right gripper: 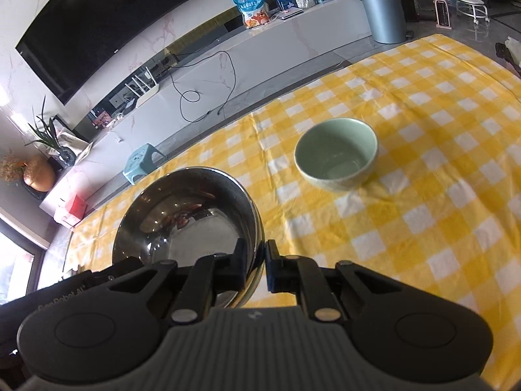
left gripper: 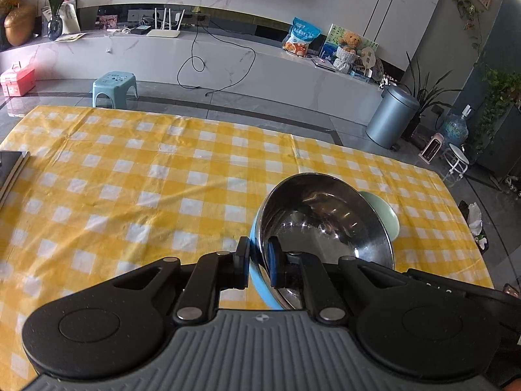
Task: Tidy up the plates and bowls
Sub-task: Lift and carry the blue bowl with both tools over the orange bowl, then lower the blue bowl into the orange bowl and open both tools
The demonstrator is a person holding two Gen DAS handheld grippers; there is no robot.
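Both claws pinch the rim of the shiny bowl (right gripper: 185,215): the left gripper (left gripper: 257,265) and the right gripper (right gripper: 257,267). The green bowl (right gripper: 337,156) sits ahead of the right claw, toward the table's far edge.

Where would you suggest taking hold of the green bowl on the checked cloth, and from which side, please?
By its rim, from above. The green bowl stands upright and open on the tablecloth, so one finger can go inside and one outside the thin wall. The near edge, facing the right gripper, looks easiest, but both grippers are shut on the steel bowl.
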